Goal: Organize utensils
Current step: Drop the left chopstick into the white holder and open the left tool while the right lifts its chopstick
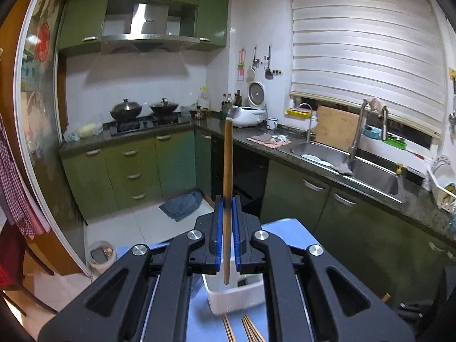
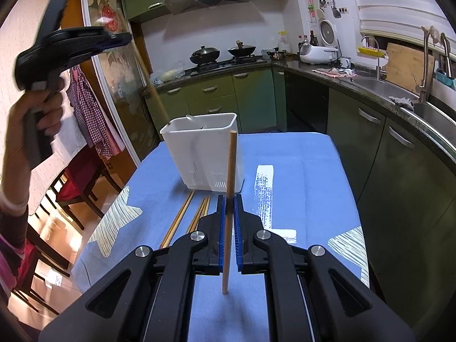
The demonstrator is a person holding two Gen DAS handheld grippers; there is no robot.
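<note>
Two hand-held grippers appear, each clamped on one round wooden chopstick. The left hand-held gripper point(image 1: 227, 203) pinches its wooden chopstick point(image 1: 227, 171) between blue pads, the stick standing nearly upright, its lower end hanging just above the open mouth of one white rectangular plastic utensil holder point(image 1: 236, 296). From the right wrist view the same left tool point(image 2: 71, 42) is raised high at the left, gripped by a person's hand point(image 2: 37, 108), with its stick point(image 2: 154, 91) slanting down to the holder's near-left rim. The right hand-held gripper point(image 2: 229, 199) is likewise closed on a second wooden chopstick point(image 2: 230, 188), held upright in front of the white holder point(image 2: 199, 151) and apart from it. The holder stands on one bench covered by a light blue cloth point(image 2: 299, 171) printed with pale striped patches; something grey shows inside it, too unclear to name. On the cloth, just before the holder's base, lies a loose group of wooden chopsticks point(image 2: 196, 216), about five or six, partly hidden by the gripper body, so the count is uncertain. The holder sits toward the far left part of the bench; the cloth to its right is bare up to the right edge. Green kitchen cabinets point(image 2: 370, 148) run close along the right side, and dark wooden chairs point(image 2: 77, 188) stand near the left edge.
</note>
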